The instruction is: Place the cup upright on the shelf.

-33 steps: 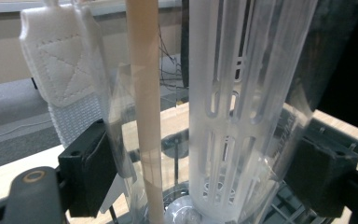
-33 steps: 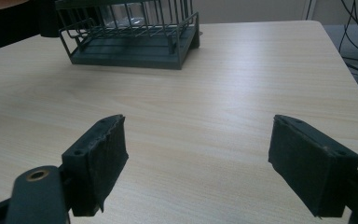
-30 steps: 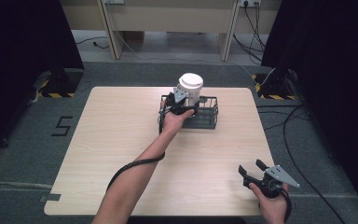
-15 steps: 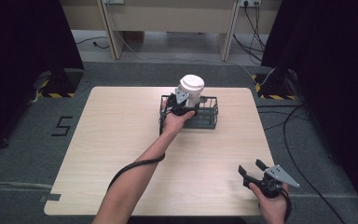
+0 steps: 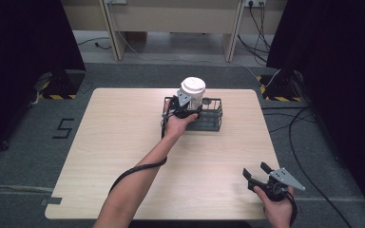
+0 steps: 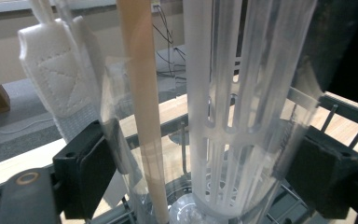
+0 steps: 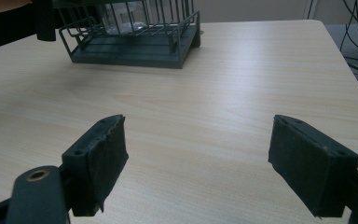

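High view: the left tool grips a clear tumbler with a white lid, standing in the left end of the black wire rack at the desk's twelve o'clock; placement looks nearly complete, with release remaining. The left forearm stretches forward.

Left gripper view: the jaws clamp the tumbler, whose base sits inside the rack.

Right gripper view: the right tool hovers over bare desk near five o'clock, jaws wide, holding nothing.
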{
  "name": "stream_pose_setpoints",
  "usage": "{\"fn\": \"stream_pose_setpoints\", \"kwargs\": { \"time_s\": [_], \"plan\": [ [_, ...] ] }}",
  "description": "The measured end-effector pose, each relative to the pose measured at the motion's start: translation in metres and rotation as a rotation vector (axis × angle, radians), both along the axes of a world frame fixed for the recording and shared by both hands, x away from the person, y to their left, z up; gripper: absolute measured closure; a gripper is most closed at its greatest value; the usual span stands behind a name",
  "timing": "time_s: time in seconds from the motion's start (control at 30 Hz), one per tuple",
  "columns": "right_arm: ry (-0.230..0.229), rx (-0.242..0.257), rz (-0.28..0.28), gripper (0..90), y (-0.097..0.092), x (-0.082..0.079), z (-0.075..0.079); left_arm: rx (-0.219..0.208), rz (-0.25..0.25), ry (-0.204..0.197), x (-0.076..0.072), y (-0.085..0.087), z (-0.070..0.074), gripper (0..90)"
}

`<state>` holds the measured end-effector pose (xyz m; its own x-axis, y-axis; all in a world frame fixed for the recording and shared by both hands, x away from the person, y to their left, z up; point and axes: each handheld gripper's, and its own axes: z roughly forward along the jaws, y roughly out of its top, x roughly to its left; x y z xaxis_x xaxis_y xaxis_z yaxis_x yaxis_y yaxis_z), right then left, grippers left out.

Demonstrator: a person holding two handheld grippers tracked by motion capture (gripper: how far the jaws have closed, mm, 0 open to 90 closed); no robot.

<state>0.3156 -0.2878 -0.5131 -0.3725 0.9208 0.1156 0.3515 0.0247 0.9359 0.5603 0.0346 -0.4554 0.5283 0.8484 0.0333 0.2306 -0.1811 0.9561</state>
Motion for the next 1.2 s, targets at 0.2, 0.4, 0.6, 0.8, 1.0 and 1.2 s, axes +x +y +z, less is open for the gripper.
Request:
{"fn": "stream_pose_setpoints", "kwargs": {
  "time_s": [0.2,0.4,0.6,0.8,1.0,1.2],
  "plan": [
    [0.002,-0.001,-0.001,19.7,0.0,0.0,0.0,-0.002,-0.002,-0.017,-0.005,0.004,0.003,14.6],
    [0.003,-0.001,-0.001,19.7,0.0,0.0,0.0,0.004,-0.013,-0.023,-0.009,0.005,0.005,14.6],
    [0.003,-0.002,0.0,19.7,0.0,0.0,0.0,0.007,-0.018,-0.028,-0.015,0.009,0.004,14.6],
    [0.005,-0.001,-0.001,19.7,0.0,0.0,0.0,0.007,-0.026,-0.037,-0.022,0.014,0.004,14.5],
    [0.004,-0.003,-0.001,19.7,0.0,0.0,0.0,0.014,-0.033,-0.043,-0.03,0.021,0.003,14.5],
    [0.004,-0.005,-0.002,19.7,0.0,0.0,0.0,0.014,-0.048,-0.054,-0.04,0.029,0.006,14.4]
  ]
}}
